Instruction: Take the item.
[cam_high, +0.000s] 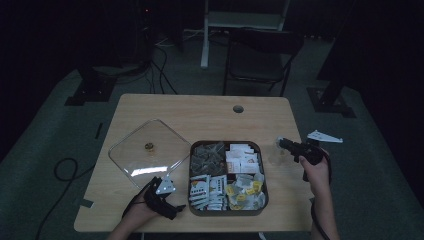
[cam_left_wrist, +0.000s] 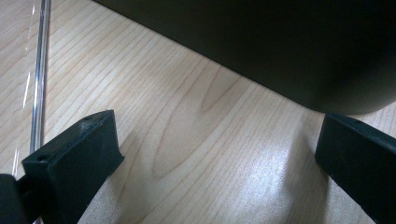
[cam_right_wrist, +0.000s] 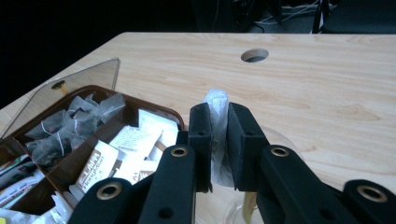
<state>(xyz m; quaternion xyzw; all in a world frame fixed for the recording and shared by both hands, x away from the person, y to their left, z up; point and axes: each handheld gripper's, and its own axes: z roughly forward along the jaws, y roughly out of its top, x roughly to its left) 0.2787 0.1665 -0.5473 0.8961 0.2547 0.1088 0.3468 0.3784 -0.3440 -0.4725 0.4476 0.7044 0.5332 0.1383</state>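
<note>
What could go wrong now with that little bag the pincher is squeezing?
The right gripper pinches the clear sachet by a thin part, so it might slip out or tear. A clear glass seems to stand right under it; a bump could tip it. The clear lid lies by the left gripper and could get knocked.

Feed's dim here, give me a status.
Right gripper shut on a tea bag, above a clear glass. Left gripper open, low beside the tray. Nothing in the way.
</note>
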